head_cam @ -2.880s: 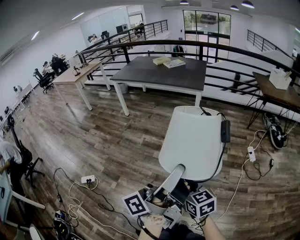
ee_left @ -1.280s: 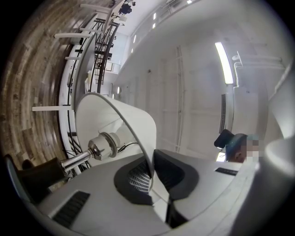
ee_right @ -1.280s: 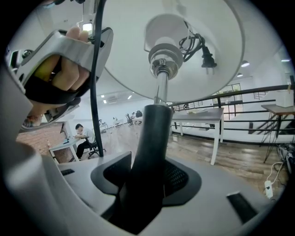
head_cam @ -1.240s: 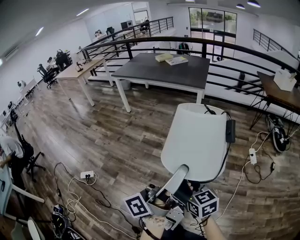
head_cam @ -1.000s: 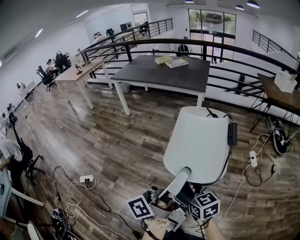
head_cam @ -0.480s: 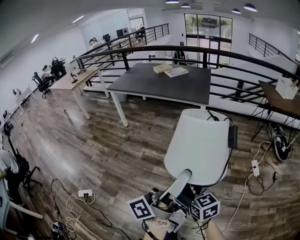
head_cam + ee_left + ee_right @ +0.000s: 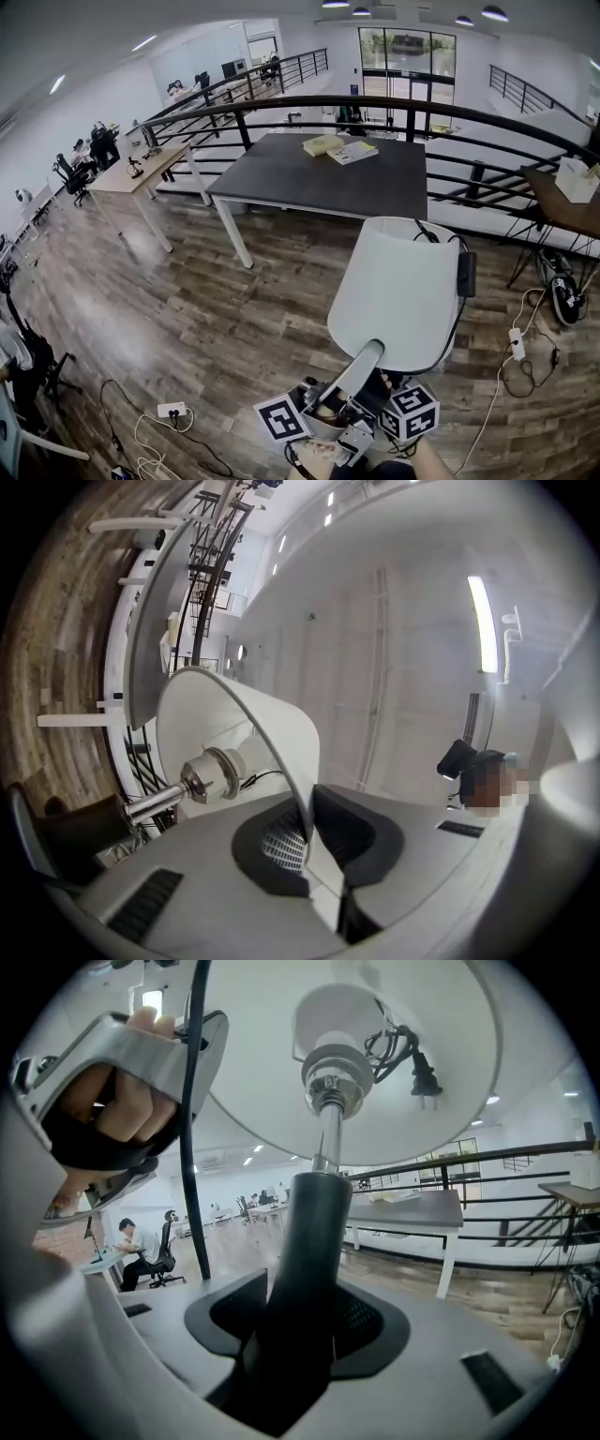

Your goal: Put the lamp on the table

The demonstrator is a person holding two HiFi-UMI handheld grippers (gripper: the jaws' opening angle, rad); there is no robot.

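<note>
Brightness: bright, even and white in all three views.
Sources: ceiling lights (image 7: 361,11) overhead; tall windows (image 7: 403,52) at the far end.
Glare: lamp shade (image 7: 398,291) nearly washed out; ceiling strip (image 7: 483,621) flares in the left gripper view.
Shadows: soft and faint, darkest under the table (image 7: 319,173).
Distortion: strong fisheye; railing (image 7: 375,101) bows; both gripper views have black corners.
Focus: lamp stem (image 7: 305,1241), close to the lens, is soft and dark; the far room is sharper.

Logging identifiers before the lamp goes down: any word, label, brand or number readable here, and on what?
None can be read.
marker cubes: square patterns only, no letters.
books on the table: print too small.
lamp: no label shows.
</note>
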